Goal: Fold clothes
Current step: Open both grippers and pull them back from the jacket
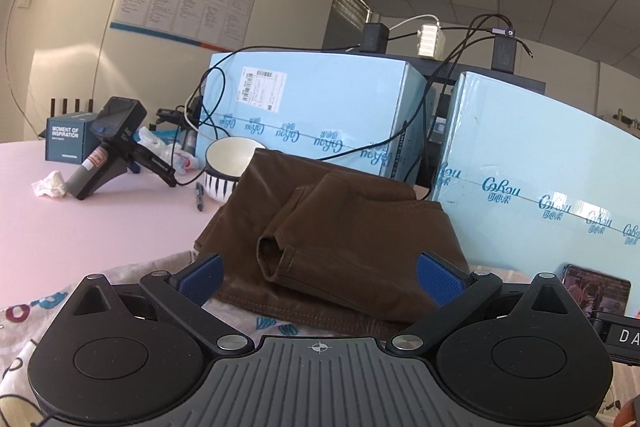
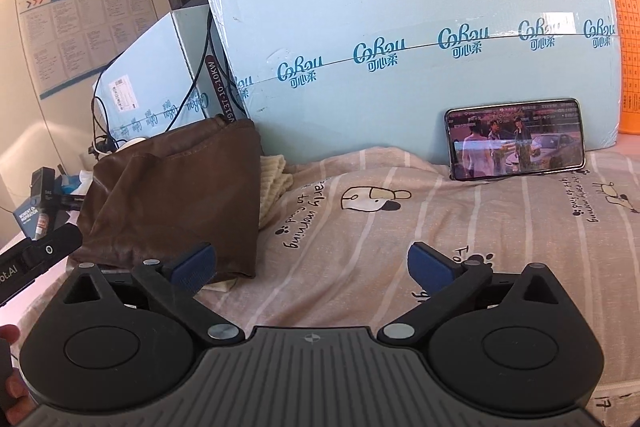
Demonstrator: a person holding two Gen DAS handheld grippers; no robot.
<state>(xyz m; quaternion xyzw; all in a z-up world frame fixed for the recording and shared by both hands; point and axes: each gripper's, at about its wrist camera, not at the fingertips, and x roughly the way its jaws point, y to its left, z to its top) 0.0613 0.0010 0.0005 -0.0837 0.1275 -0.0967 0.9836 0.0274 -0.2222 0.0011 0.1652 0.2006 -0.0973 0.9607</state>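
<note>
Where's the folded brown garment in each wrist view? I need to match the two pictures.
Left wrist: brown garment sits at centre, just beyond the open fingers.
Right wrist: brown garment lies at left, beside the left finger.
Shared landmark: the light blue boxes right behind it.

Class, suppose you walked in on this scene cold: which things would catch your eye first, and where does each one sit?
The big pale blue boxes fill the back of both views, with cables trailing over them. A folded brown garment lies on the striped cartoon-print sheet, ahead of the open left gripper. A phone playing a video leans against the nearer box, beyond the open right gripper.
</note>
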